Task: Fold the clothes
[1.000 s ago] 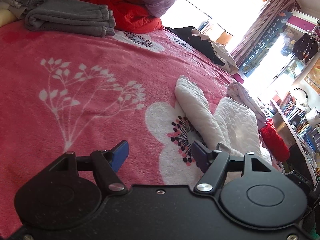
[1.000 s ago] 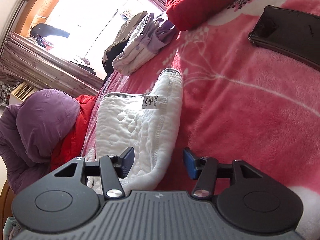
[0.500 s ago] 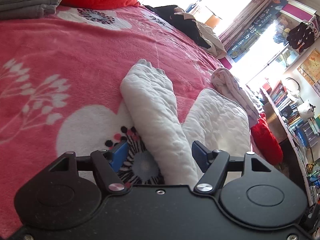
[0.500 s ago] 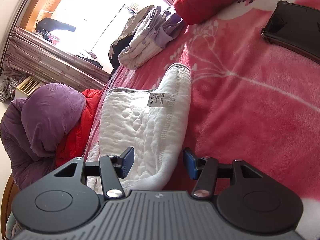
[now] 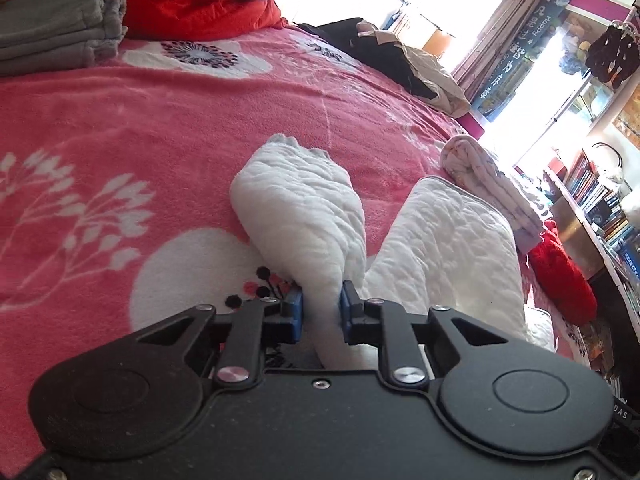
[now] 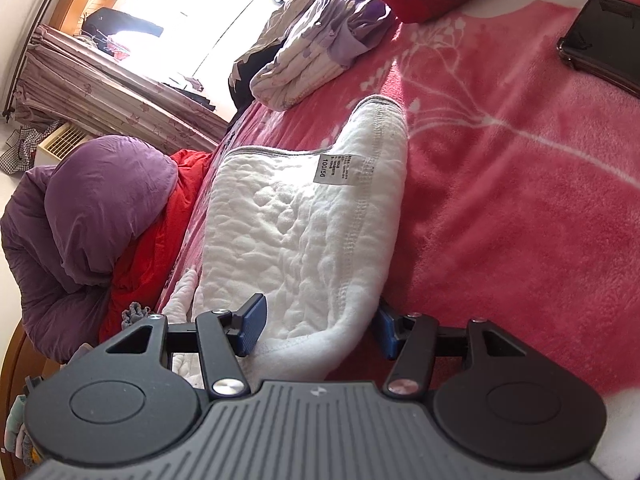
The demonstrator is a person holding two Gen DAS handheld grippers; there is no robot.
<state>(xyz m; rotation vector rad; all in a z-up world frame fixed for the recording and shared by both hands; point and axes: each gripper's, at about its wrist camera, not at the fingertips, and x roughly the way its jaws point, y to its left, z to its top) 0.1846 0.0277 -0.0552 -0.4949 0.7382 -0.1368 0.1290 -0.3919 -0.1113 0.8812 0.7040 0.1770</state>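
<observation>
The left gripper is closing on one leg of the white quilted trousers lying on the pink blanket, while the right gripper is standing open astride the waistband edge, so the bunched fleece is risking slipping free when lifted.

Left gripper — jaws closing on white trouser leg.

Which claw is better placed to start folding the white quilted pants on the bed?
Left. The left claw is closing, pads pinching a leg of the white quilted pants. The right claw stands open around the waist edge, gripping nothing yet.
</observation>
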